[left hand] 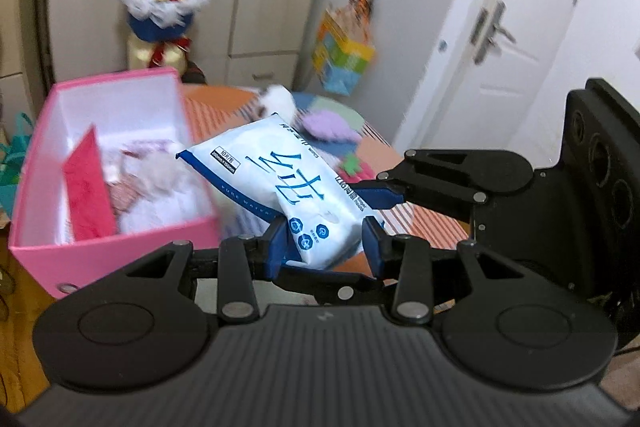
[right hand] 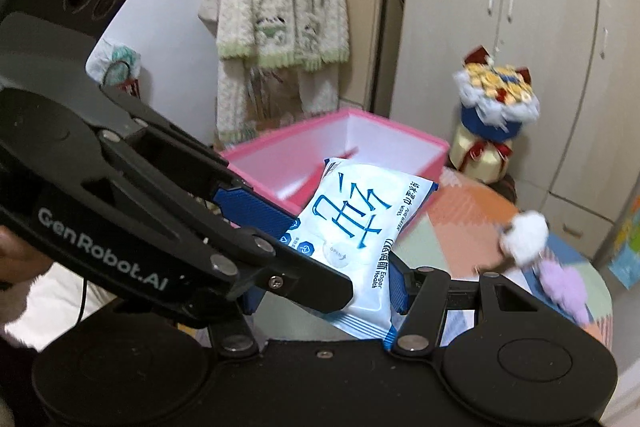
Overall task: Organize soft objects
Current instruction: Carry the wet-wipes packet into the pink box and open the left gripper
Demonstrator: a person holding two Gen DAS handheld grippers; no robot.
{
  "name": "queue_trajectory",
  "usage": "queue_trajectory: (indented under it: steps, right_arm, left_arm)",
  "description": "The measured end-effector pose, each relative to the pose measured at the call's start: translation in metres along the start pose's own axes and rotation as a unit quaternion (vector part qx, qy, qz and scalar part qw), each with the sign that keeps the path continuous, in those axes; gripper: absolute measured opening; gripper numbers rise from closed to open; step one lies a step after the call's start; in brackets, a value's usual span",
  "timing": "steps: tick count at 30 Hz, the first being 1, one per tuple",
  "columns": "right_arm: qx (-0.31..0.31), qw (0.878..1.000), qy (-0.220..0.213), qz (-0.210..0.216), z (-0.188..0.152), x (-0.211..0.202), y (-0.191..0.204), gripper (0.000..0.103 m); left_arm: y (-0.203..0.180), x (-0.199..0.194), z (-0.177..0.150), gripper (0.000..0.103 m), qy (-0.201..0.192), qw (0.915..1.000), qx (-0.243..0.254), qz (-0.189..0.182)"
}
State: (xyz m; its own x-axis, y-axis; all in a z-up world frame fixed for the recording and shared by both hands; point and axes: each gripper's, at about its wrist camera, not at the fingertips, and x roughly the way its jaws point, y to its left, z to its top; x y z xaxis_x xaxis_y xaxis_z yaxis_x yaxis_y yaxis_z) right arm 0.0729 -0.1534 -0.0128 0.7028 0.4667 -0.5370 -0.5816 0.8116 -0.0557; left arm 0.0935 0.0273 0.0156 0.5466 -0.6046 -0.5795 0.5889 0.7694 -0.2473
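Note:
A white and blue pack of wet wipes (left hand: 280,183) is held in the air just right of a pink box (left hand: 116,243). My left gripper (left hand: 326,241) is shut on the pack's near end. My right gripper (left hand: 384,193) comes in from the right and is shut on the same pack; in the right wrist view its gripper (right hand: 326,285) clamps the pack (right hand: 356,223), with the left gripper's blue pad (right hand: 256,209) on the pack's left side. The pink box (right hand: 404,139) holds a red cloth (left hand: 86,191) and pale soft items.
On the colourful table (right hand: 460,203) lie a white fluffy toy (right hand: 524,235) and a purple soft piece (right hand: 564,285). A bouquet (left hand: 160,7) stands behind the box by the cupboards. A cardigan (right hand: 280,19) hangs on the wall. A door is at the right (left hand: 508,39).

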Motion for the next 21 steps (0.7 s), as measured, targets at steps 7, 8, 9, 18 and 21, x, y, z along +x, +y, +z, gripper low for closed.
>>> queue_trajectory:
  steps: [7, 8, 9, 18, 21]
  right_arm:
    - [-0.012, 0.999, -0.028, 0.009, 0.028, 0.040, 0.007, 0.063]
    - [-0.013, 0.999, -0.031, 0.009, 0.032, 0.047, 0.007, 0.063]
    - [-0.012, 0.999, -0.033, 0.009, 0.036, 0.054, 0.005, 0.063]
    - [0.004, 1.000, -0.020, 0.018, 0.062, 0.122, -0.012, 0.063]
    - [0.013, 1.000, -0.005, 0.026, 0.064, 0.143, -0.018, 0.063]
  left_arm:
    - [0.049, 0.002, 0.019, 0.038, -0.031, 0.9989, -0.028, 0.023]
    - [0.056, 0.003, 0.022, 0.038, -0.033, 0.9987, -0.032, 0.024]
    - [0.064, 0.005, 0.025, 0.038, -0.034, 0.9984, -0.036, 0.026]
    - [0.124, 0.036, 0.042, 0.038, -0.036, 0.9955, -0.078, 0.040]
    - [0.143, 0.050, 0.041, 0.038, -0.029, 0.9931, -0.107, 0.038]
